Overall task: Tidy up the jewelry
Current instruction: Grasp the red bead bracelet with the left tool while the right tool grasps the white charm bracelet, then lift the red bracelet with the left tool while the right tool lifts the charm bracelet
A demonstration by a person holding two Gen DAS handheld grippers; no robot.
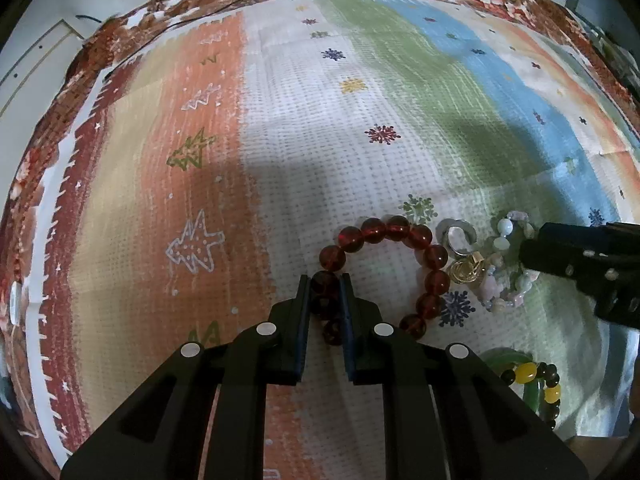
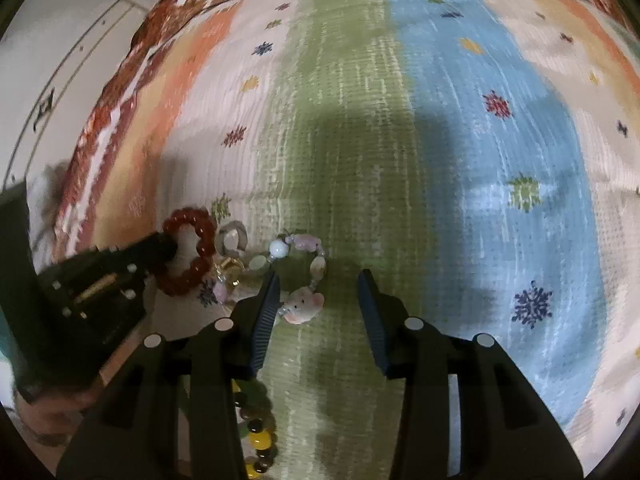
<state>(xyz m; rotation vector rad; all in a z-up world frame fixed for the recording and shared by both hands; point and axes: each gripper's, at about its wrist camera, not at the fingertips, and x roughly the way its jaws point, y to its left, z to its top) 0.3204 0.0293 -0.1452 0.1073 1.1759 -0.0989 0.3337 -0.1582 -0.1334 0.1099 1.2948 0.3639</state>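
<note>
Red bracelet [image 1: 384,264], clamped in left hand-held gripper [image 1: 325,280], may drag neighbouring ring [image 1: 458,237] if lifted; right hand-held gripper [image 2: 318,280] gapes apart.

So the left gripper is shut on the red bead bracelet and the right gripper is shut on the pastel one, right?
Half right. The left gripper is shut on the red bead bracelet, but the right wrist view shows the right gripper open, only beside the pastel bracelet.
</note>
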